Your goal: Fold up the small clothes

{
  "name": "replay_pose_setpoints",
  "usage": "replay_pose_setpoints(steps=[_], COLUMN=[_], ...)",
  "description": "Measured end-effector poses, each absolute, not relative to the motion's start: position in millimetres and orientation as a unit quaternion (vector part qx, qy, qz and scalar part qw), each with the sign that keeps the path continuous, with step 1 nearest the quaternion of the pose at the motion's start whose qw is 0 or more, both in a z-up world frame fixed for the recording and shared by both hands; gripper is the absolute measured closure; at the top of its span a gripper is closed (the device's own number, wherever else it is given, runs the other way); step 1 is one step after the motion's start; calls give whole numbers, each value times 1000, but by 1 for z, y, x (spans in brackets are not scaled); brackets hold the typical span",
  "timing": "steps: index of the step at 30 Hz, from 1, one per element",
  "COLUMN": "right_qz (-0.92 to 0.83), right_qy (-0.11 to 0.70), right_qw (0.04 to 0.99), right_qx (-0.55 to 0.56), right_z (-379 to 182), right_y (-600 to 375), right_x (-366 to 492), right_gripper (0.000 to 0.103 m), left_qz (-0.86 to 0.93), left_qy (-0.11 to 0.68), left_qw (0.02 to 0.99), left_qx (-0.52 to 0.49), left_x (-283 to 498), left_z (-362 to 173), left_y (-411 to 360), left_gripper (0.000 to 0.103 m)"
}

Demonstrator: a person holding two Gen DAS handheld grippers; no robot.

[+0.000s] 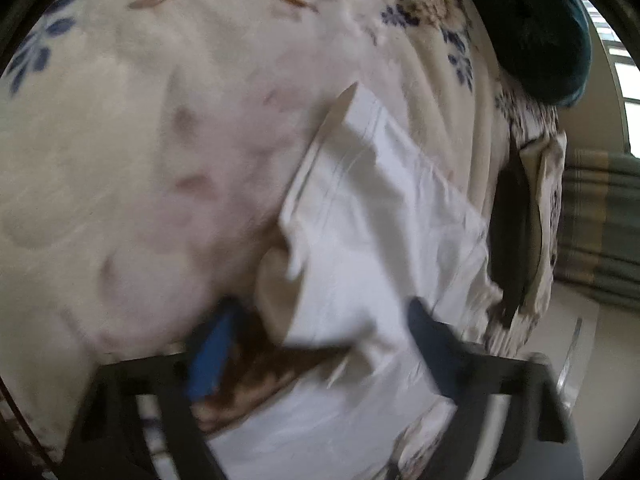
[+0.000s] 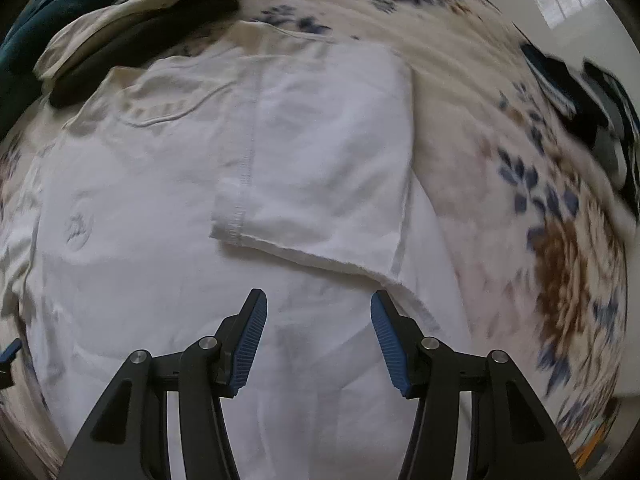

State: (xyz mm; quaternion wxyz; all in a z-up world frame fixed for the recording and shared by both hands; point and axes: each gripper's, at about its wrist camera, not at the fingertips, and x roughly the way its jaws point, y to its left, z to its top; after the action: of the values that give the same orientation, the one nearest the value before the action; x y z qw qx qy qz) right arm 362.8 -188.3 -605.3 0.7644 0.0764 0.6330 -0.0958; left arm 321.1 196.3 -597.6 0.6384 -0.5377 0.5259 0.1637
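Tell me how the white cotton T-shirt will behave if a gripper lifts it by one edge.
The white cotton T-shirt will probably droop: it lies creased, one sleeve folded over. It looks thin, so likely light. On the fleecy floral blanket it may cling rather than slide.

The right gripper point(image 2: 318, 340) fills the bottom centre of its own wrist view, sharp and level. Its jaws stand wide apart, the ribbed blue pads point(image 2: 250, 346) facing each other across a clear gap with nothing between them, black linkage arms spreading below. The left gripper point(image 1: 320, 344) sits at the bottom of its wrist view, tilted and blurred; its blue-padded fingers point(image 1: 210, 360) are also spread apart. Its tip shows at the far left edge of the right view.
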Motion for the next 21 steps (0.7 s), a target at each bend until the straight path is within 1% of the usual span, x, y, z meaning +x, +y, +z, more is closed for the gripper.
replay_pose_setpoints(steps=[1, 2, 3, 5, 7, 8, 11, 13, 15, 17, 18, 19, 20, 21], right_qz=[-102, -107, -112, -119, -125, -128, -137, -144, -152, -159, -160, -160, -158, -155], right_qy=[634, 634, 634, 632, 629, 627, 624, 623, 623, 625, 627, 628, 628, 628], right_qw=[762, 761, 759, 759, 760, 762, 762, 761, 759, 754, 752, 751, 749, 749], right_qx=[86, 91, 94, 103, 104, 104, 106, 110, 114, 122, 126, 130, 137, 141], right_z=[-607, -608, -608, -610, -610, -611, -610, -609, -609, -607, -606, -605, -602, -600], right_y=[-190, -191, -190, -194, -197, -201, -210, -216, -224, -231, -235, -239, -242, -245], right_x=[362, 359, 357, 358, 357, 359, 357, 356, 355, 352, 351, 351, 351, 350], right_gripper=[47, 47, 47, 47, 47, 47, 47, 47, 47, 47, 47, 47, 47, 47], left_qz=[169, 175, 178, 178, 162, 145, 85, 31, -21, -59, -76, -80, -80, -72], left_qy=[525, 524, 521, 512, 509, 507, 510, 522, 551, 569, 577, 581, 580, 579], left_qw=[643, 652, 663, 698, 748, 780, 821, 831, 822, 812, 806, 804, 805, 807], left_qx=[-530, -519, -508, -467, -393, -337, -241, -192, -142, -113, -105, -100, -99, -91], left_x=[326, 335, 340, 356, 377, 388, 408, 417, 417, 410, 404, 398, 392, 385], left_z=[-597, -596, -592, -577, -553, -537, -517, -517, -525, -531, -532, -531, -530, -527], left_y=[194, 195, 194, 186, 168, 147, 89, 42, -9, -41, -50, -53, -51, -44], left_gripper=[71, 94, 98, 98, 98, 98, 98, 98, 93, 92, 85, 82, 74, 57])
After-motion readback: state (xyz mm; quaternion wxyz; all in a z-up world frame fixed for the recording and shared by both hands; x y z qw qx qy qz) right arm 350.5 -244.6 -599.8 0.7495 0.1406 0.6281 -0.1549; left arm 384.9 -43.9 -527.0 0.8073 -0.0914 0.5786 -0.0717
